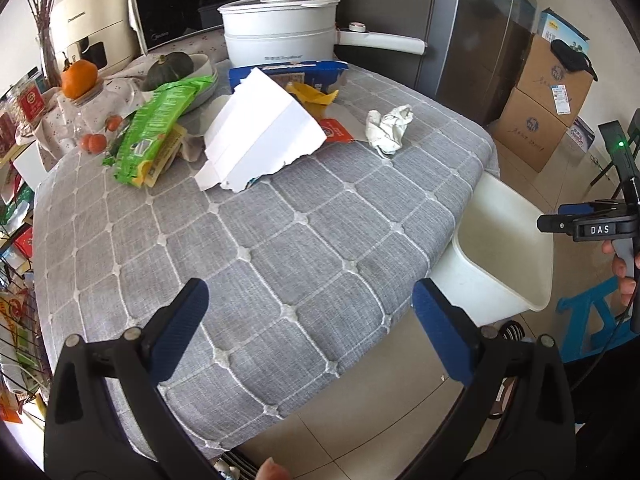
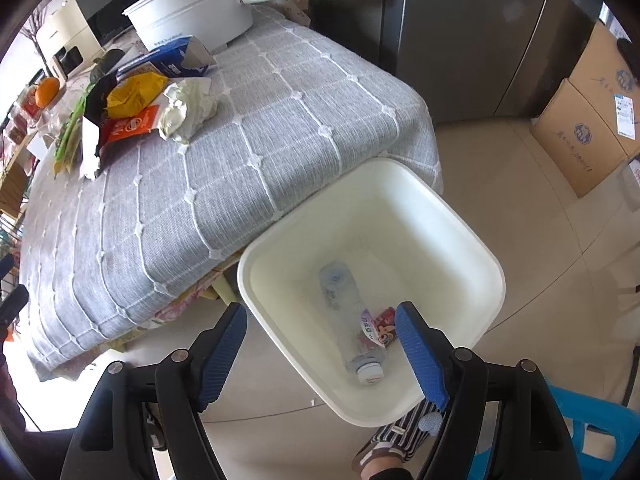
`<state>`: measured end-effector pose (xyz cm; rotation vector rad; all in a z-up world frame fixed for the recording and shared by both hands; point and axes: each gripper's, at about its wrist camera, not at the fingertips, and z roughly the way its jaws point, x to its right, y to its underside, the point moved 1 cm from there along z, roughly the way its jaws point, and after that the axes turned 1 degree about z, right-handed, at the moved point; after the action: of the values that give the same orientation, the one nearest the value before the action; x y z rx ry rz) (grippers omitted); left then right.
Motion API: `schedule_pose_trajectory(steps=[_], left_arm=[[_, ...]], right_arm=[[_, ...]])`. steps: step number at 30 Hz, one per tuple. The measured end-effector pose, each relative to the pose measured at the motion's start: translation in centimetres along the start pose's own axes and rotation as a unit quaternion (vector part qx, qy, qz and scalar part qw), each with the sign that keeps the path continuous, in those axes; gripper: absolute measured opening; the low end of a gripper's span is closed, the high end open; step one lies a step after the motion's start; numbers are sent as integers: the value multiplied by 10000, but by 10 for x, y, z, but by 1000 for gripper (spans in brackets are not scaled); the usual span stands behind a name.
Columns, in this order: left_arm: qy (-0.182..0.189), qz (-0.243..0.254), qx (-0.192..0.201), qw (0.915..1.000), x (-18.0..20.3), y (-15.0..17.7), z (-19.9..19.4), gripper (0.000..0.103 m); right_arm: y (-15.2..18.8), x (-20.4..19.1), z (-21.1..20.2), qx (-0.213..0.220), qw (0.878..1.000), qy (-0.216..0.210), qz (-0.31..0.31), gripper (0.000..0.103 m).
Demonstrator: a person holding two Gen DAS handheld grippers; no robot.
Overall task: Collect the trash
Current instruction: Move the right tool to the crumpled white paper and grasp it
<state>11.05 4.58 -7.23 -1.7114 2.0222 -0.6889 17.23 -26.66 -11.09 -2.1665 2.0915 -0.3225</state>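
From the left wrist we look down across the near edge of the table [image 1: 304, 240] toward the pot [image 1: 280, 28]. From the right wrist we look steeply down, close, into the bin [image 2: 452, 216]. Both views share table, pot and bin [image 1: 520, 216].

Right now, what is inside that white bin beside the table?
Inside the white bin lies a clear plastic bottle on its side, with a small red wrapper beside it. The right tool's finger covers part of the wrapper.

"DAS" on the right hand-held gripper [image 1: 600, 229].
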Motion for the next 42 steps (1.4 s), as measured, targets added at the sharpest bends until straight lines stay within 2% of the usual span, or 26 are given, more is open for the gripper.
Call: schedule_pose_trajectory(steps=[9,20,24,29,33,37,39,40,42], left_arm=[[-244,-393,227,9987,-43,1,-12,102],[-629,-1032,350,9920,-87,0,-6,102],[-688,-1162,295,9904,-95,-2,3,102],[-737,-1292,152,9888,-101,-5,17,102],[-793,-1324,90,9880,-101,-9,25,102],[-887,-1259,73,9880,-98,-18,31,102],[-885,-1235,65,9884,-96,-21,34,102],[-878,-1226,51,9885,-94,-23,36,102],[-830,-1199,-13,9893,-89,-27,40,102]], right_arm=[[-12,-52,-27,648,9973,-88,-333,85],[-40,-115,-26,1018,9929,-355,-509,91],[-54,-137,-17,1052,9921,-477,-485,91],[-81,-154,8,1116,9918,-398,-487,91],[-106,-151,39,1143,9928,-223,-293,91],[-123,-134,68,1118,9919,-535,278,91],[-130,-128,76,1140,9895,-728,506,89],[-133,-126,80,1158,9878,-859,585,85],[-136,-124,88,1096,9862,-1067,638,63]])
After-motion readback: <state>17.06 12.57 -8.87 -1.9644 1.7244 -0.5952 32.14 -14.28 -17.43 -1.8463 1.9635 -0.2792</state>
